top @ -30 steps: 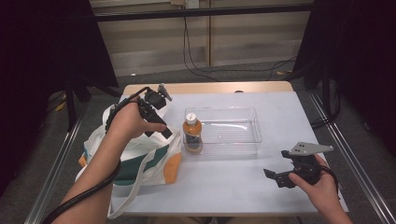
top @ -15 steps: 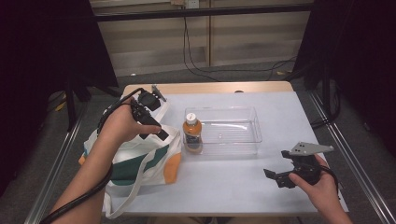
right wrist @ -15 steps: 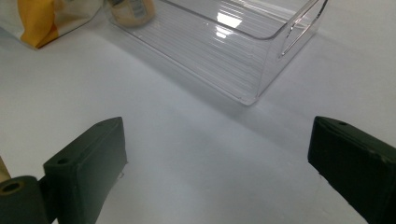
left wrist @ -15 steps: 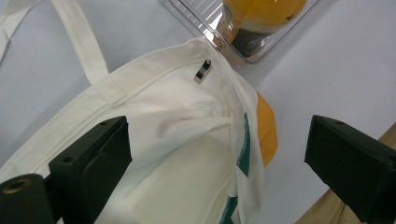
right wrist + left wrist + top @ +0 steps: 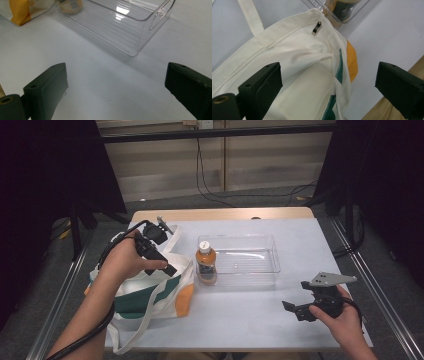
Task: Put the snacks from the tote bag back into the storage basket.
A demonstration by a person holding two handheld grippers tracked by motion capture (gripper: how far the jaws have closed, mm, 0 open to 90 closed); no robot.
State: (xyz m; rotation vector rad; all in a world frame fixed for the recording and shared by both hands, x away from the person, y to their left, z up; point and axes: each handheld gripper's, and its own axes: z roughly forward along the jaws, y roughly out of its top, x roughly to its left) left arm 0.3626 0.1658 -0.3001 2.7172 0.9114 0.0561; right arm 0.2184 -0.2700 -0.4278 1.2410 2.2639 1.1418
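With jaws apart over the tote bag [image 5: 307,82], the left gripper [image 5: 329,82] needed one rim layer squarely between them; the right gripper [image 5: 116,87] idled, jaws apart.

each hand carries black tongs: the left tongs [image 5: 167,268] and the right tongs [image 5: 291,308]. each has two blocky matte black jaws; a brass-coloured screw hole sits at the base of one jaw. a black cable trails along the left forearm. a grey three-cornered plate tops the right tongs. both forearms are unsleeved.
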